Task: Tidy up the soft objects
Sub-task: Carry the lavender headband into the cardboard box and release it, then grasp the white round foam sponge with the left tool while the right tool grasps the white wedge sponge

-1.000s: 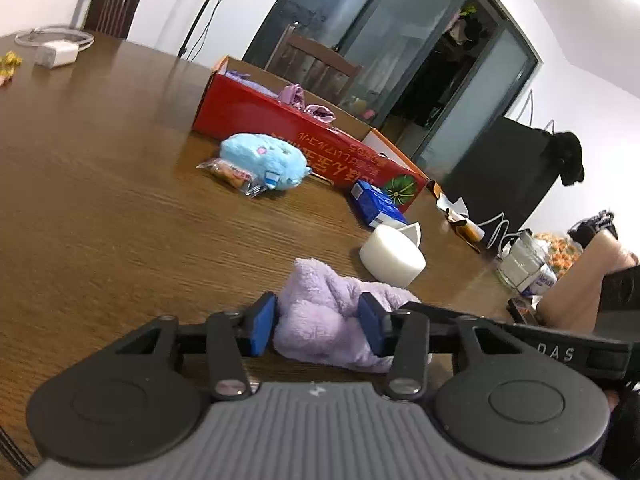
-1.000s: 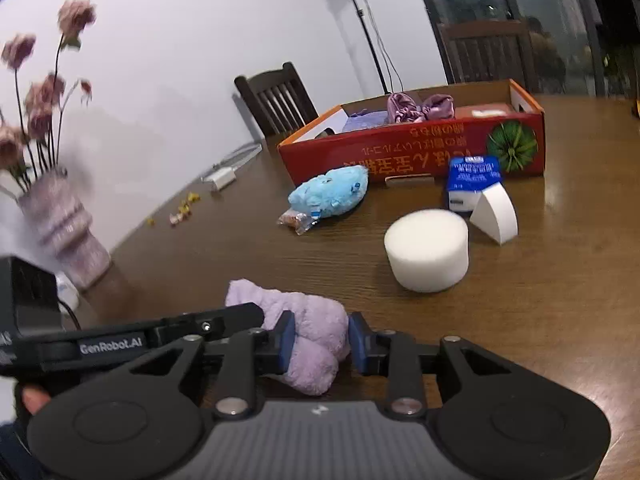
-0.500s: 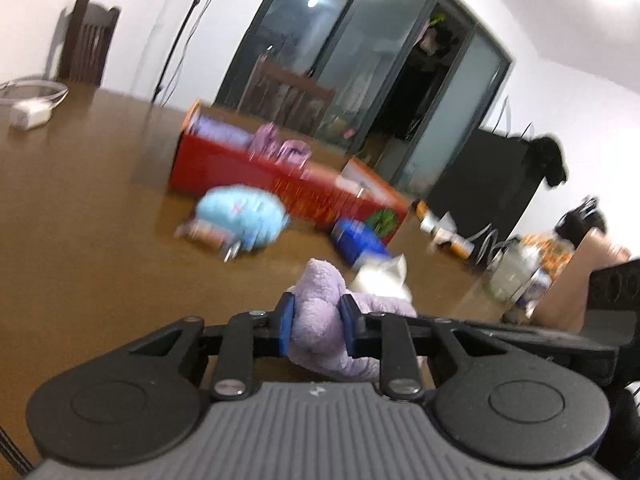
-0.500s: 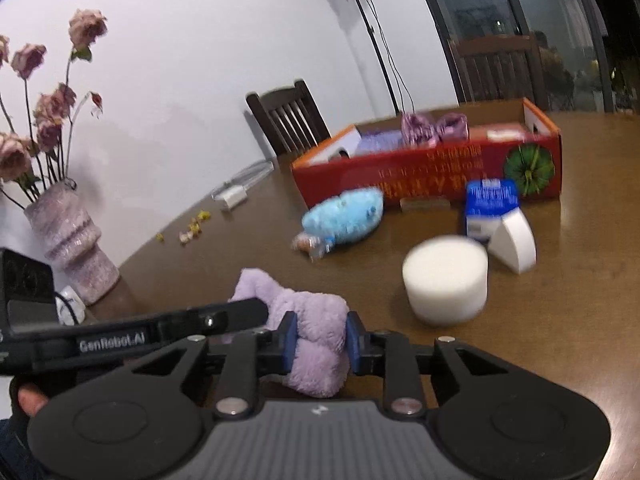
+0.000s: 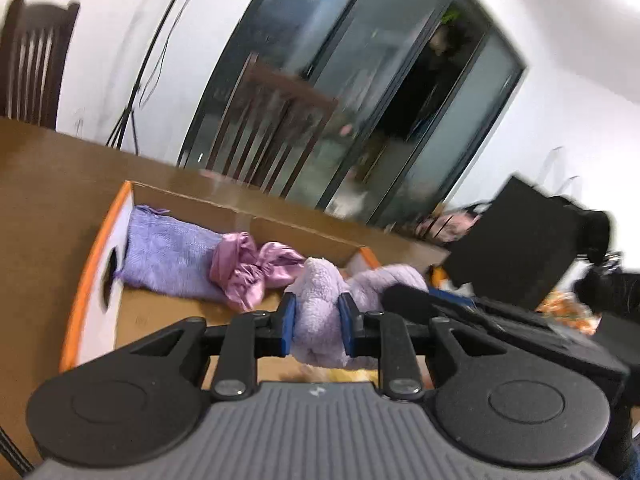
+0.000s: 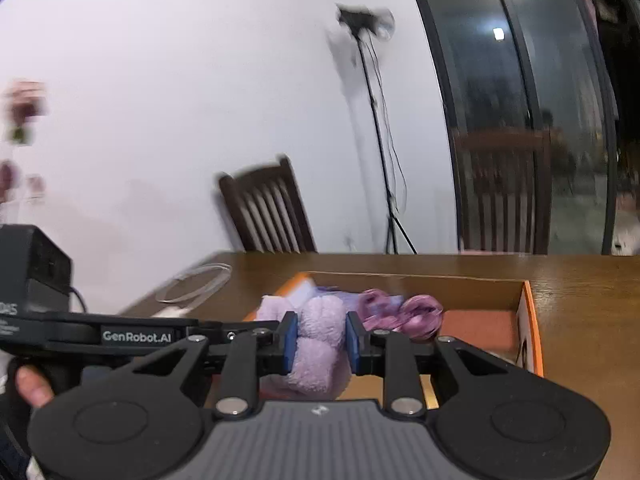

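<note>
Blue-padded fingers [image 5: 289, 322] of left gripper [image 5: 316, 322] and right gripper [image 6: 321, 342] clenched on lilac plush towel [image 5: 320, 320], lifted above cardboard box [image 5: 92, 264]; ahead, pink satin cloth [image 5: 252, 270], purple towel [image 5: 168, 256] inside.

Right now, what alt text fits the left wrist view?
The left claw grips a fluffy lilac towel over an open cardboard box on a wooden table. Inside lie a purple cloth and pink satin fabric.
</note>
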### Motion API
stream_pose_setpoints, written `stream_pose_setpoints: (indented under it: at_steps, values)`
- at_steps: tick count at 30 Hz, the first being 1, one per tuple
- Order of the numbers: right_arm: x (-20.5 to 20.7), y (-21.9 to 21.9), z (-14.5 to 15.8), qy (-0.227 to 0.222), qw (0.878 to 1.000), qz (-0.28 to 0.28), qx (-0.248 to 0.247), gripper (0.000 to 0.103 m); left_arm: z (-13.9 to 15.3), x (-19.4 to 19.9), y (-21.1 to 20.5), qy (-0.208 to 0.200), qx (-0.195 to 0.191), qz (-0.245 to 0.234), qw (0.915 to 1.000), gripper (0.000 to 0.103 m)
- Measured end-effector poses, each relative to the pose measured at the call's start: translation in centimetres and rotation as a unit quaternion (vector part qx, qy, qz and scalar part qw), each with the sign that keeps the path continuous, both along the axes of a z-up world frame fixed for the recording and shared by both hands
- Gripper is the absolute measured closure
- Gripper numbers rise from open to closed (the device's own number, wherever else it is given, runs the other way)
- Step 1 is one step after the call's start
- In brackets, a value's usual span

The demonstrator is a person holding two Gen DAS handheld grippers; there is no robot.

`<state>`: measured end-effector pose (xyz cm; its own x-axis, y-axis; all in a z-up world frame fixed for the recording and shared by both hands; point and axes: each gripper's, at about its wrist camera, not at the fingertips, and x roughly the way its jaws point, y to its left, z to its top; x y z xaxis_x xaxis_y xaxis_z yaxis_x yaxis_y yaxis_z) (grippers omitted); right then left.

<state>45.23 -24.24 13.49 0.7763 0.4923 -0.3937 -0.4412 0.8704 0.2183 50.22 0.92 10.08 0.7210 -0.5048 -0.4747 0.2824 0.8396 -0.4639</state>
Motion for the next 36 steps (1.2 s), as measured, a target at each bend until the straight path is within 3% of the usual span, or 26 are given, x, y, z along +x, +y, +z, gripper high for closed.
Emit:
stream_pose_setpoints:
  at_steps: [3,7,9,10,12,15,18,24,30,36]
  values:
    - [8.1,-0.3,-1.7,0.07,0.997,-0.019,-0.017,0.079,-2.1,5.3,-1.4,0.064,0.015,0.022,0.9976,0.081]
    - [14.1,-0.7,-4.9,0.161,0.985,-0.045,-0.047,0.079,-5.2,8.5,-2.9,0.141,0.028,0.035,0.989,0.075]
    - [15.1,-0.7,-6.0,0.173,0.98,-0.058,-0.081,0.079,-5.8,8.9,-3.3,0.145,0.034,0.027,0.9885,0.07]
    - [15.4,-0.5,-6.5,0.179,0.978,-0.056,-0.096,0.076,-5.8,8.9,-3.5,0.142,0.038,0.021,0.9889,0.062]
    - [15.3,-0.4,-7.6,0.188,0.974,-0.051,-0.117,0.073,-5.5,8.5,-3.8,0.129,0.053,0.006,0.9902,0.059]
    - [14.7,0.1,-6.9,0.174,0.974,-0.059,-0.132,0.064,-4.4,7.5,-3.9,0.112,0.093,0.004,0.9894,0.057]
    - [13.6,-0.2,-5.4,0.158,0.977,-0.064,-0.13,0.06,-2.4,6.1,-2.7,0.094,0.104,0.015,0.99,0.055]
    - [8.9,-2.3,0.9,0.11,0.985,-0.075,-0.106,0.049,3.7,1.5,0.0,0.035,0.133,0.042,0.9895,0.045]
    - [1.4,-4.8,7.2,0.04,0.991,-0.094,-0.091,0.033,8.7,-5.4,1.3,-0.044,0.178,0.064,0.9809,0.028]
    - [-7.2,-5.8,8.6,-0.035,0.993,-0.089,-0.071,0.02,9.3,-13.7,2.0,-0.119,0.185,0.075,0.9727,0.02]
